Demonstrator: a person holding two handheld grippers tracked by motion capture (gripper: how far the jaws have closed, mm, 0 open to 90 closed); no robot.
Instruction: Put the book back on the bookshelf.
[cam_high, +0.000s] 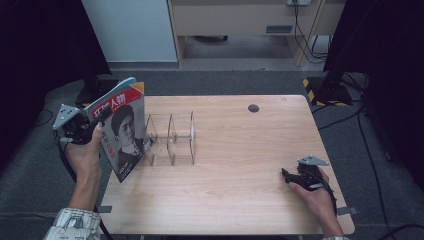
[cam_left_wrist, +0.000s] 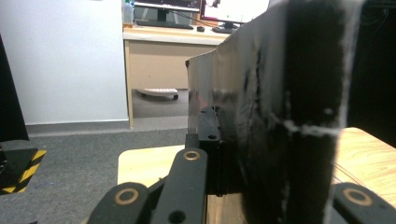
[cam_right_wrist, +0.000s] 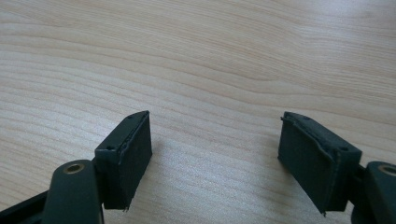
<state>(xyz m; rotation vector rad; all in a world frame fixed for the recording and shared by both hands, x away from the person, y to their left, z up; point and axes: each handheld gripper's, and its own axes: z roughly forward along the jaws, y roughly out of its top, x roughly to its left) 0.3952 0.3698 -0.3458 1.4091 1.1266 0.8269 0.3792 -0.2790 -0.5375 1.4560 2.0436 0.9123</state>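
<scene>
A magazine (cam_high: 125, 132) with a portrait and a red title band on its cover stands tilted over the table's left edge. My left gripper (cam_high: 100, 120) is shut on it near its upper left edge. In the left gripper view the magazine's dark back (cam_left_wrist: 289, 116) rises between the jaws, and one black finger (cam_left_wrist: 208, 135) presses on its left face. Just right of the magazine stands a clear acrylic rack (cam_high: 172, 137) with upright dividers and nothing in its slots. My right gripper (cam_high: 287, 176) rests low on the table at the right, open, its pads (cam_right_wrist: 126, 156) wide apart over bare wood.
The wooden table (cam_high: 240, 150) has a round cable hole (cam_high: 253, 108) near its far edge. Grey carpet surrounds it, with black curtains on both sides, a yellow-black striped base (cam_high: 312, 90) at the right, and floor cables. A desk and white panel stand beyond.
</scene>
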